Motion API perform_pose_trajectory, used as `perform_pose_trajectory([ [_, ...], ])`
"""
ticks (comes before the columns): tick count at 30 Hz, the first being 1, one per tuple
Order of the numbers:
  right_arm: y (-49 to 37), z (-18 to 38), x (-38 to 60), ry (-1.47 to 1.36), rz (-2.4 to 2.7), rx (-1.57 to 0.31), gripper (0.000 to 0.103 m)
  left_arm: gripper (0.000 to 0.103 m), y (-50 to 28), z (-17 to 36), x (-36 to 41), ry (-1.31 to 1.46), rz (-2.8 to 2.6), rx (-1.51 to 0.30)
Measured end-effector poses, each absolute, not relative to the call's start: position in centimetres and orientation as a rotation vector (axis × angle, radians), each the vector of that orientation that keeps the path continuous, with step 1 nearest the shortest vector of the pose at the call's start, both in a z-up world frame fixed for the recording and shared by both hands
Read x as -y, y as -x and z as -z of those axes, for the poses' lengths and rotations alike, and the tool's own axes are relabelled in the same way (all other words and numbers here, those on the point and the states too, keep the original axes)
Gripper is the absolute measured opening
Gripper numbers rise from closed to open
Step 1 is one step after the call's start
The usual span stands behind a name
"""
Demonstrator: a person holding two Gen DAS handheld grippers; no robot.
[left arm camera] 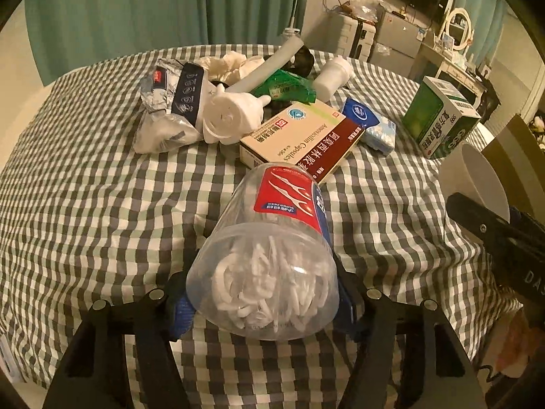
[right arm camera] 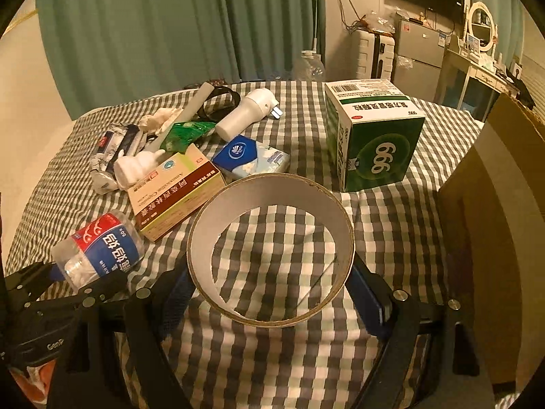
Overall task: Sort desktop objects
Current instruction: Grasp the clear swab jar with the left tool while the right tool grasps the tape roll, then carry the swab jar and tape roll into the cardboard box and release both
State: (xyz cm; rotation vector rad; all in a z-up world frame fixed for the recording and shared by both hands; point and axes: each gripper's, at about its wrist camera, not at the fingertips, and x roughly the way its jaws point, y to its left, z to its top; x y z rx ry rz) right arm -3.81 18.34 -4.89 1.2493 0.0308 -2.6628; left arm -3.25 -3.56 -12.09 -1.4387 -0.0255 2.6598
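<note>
- On the checked tablecloth (left arm camera: 85, 177) many small things lie together, and I hold one thing in each gripper above it.
- My left gripper (left arm camera: 262, 306) pinches a clear plastic jar (left arm camera: 272, 255) full of white floss picks; the blue pads press on its two sides near the bottom.
- The jar is tilted, with its red and blue label up and its far end pointing to the pile.
- My right gripper (right arm camera: 272, 293) holds a wide cardboard tape ring (right arm camera: 270, 255) between its fingers; the pads touch the ring on both sides, so the jaws stand wide.
- Through the ring I see the cloth below.
- Just behind the jar lies a flat medicine box (left arm camera: 299, 136), cream and dark red.
- Beside this box, to the right, lies a blue tissue pack (left arm camera: 371, 126).
- A green and white box (right arm camera: 371, 136) stands upright, apart from the pile, on the right side of the table.
- Left of the medicine box I see a white plug (left arm camera: 231, 116) and a crumpled silver packet (left arm camera: 160, 109).
- Farther back lie a green wrapper (left arm camera: 286, 88), a white tube (left arm camera: 269, 64) and a white bottle (left arm camera: 332, 76) on its side.
- At the right edge stands a brown cardboard carton (right arm camera: 494, 238).
</note>
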Motion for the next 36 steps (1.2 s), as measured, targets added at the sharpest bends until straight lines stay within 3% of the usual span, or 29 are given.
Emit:
perform_pose_trajectory([
  [23,0.8,0.2,-19.1,-1.117,2.704,0.008,0.083,0.065,1.4,4.0,0.7,1.276,-2.769,-0.035],
  [36,-1.3,-6.0,-21.4,-1.019,2.735,0.042,0.083,0.065,0.4,-1.9,-2.0,1.132,-2.791,-0.025],
])
